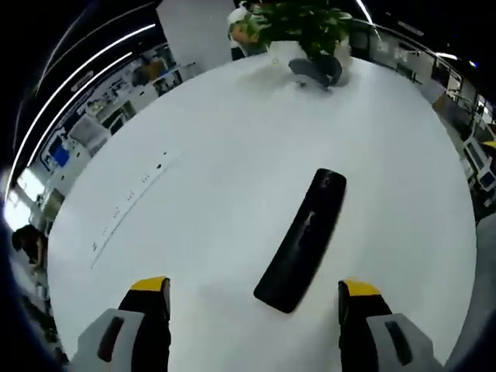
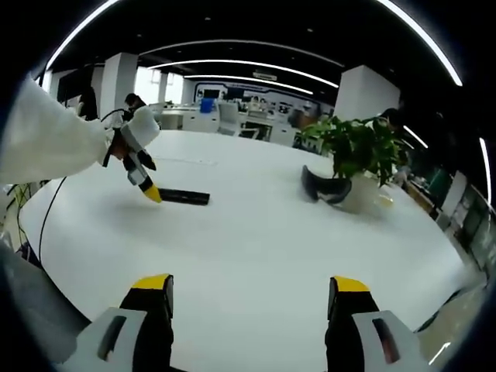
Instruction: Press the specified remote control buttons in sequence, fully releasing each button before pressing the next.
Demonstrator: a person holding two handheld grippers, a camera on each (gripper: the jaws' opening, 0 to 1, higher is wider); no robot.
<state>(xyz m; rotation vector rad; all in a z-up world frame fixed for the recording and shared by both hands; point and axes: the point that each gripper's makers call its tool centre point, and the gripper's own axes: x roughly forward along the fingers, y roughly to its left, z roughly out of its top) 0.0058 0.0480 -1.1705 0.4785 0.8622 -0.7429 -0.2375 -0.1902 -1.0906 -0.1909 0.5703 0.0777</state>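
Just ahead of the left gripper, whose jaws stand apart, the black remote control lies on the white table. Across it, the right gripper hovers, jaws apart, holding nothing.

Setting: open-plan office. Indicators: large white round table, potted plant, linear ceiling lights, white structural columns, rows of desks with monitors behind.

My left view looked steeply down, close over the remote on the white worktop. My right view faced level from farther back, sharing remote and plant.
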